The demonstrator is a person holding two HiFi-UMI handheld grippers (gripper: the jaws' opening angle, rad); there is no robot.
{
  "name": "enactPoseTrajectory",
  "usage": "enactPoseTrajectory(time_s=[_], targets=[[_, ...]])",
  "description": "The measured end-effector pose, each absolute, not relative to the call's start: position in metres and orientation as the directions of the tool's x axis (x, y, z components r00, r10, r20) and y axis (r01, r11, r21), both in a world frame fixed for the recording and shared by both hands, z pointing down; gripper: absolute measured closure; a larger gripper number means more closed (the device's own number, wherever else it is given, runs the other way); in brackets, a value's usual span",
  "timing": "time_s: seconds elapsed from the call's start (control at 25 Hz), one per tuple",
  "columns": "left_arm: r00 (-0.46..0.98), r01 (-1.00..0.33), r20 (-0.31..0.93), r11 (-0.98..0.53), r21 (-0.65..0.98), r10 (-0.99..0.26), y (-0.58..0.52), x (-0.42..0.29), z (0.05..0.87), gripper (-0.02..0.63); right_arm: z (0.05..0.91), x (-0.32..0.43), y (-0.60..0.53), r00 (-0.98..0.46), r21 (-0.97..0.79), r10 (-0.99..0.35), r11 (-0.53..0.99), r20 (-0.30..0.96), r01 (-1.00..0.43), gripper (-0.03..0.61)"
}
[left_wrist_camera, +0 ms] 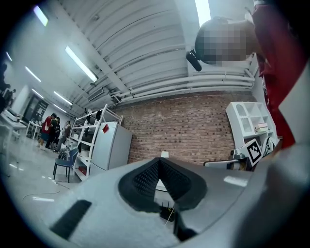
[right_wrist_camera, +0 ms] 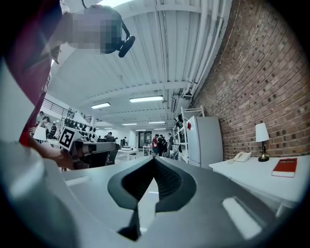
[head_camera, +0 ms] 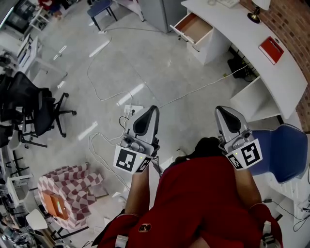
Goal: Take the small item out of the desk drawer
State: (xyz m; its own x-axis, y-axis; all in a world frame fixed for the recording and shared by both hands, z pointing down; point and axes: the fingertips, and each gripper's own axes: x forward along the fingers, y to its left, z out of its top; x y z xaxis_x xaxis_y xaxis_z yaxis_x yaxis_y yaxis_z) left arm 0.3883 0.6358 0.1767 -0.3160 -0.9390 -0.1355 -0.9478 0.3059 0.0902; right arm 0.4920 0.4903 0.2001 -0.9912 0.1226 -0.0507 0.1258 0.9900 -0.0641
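The white curved desk (head_camera: 252, 41) stands far off at the upper right of the head view, against a brick wall. Its drawer (head_camera: 194, 27) is pulled out and shows a brown inside; no small item can be made out in it from here. My left gripper (head_camera: 153, 110) and right gripper (head_camera: 221, 110) are held close to my body, far from the desk, pointing forward. Both are shut with nothing between the jaws. In the left gripper view the gripper (left_wrist_camera: 159, 161) has its tips together, and in the right gripper view the gripper (right_wrist_camera: 154, 159) does too.
A cable (head_camera: 104, 92) loops over the grey floor between me and the desk. A black office chair (head_camera: 41, 114) and a checkered pouf (head_camera: 68, 186) stand at the left, a blue chair (head_camera: 283, 152) at the right. A red book (head_camera: 271, 49) and lamp (head_camera: 254, 14) sit on the desk.
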Motion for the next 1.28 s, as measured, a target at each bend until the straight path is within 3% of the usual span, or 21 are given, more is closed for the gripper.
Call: enactPoseTrajectory(time_s=[0.24, 0.52, 1.0, 1.28], targets=[[-0.319, -0.947, -0.116, 0.309, 0.091, -0.941, 0.626, 0.352, 0.183, 0.611, 0.209, 0.456, 0.473, -0.993, -0.081, 0.113, 0.990, -0.039, 0.116, 0.566], [-0.323, -0.946, -0.071, 0.321, 0.036, -0.944, 0.576, 0.264, 0.207, 0.611, 0.239, 0.361, 0.415, -0.992, -0.064, 0.106, 0.992, -0.072, 0.111, 0.566], [-0.261, -0.965, 0.027, 0.261, -0.005, -0.965, 0.338, 0.084, 0.234, 0.611, 0.253, 0.193, 0.205, -0.994, -0.078, 0.105, 0.991, -0.033, 0.107, 0.566], [-0.192, -0.981, 0.098, 0.189, -0.047, -0.976, 0.241, 0.029, 0.247, 0.611, 0.251, 0.140, 0.129, -0.996, -0.091, 0.089, 0.992, -0.031, 0.092, 0.566]])
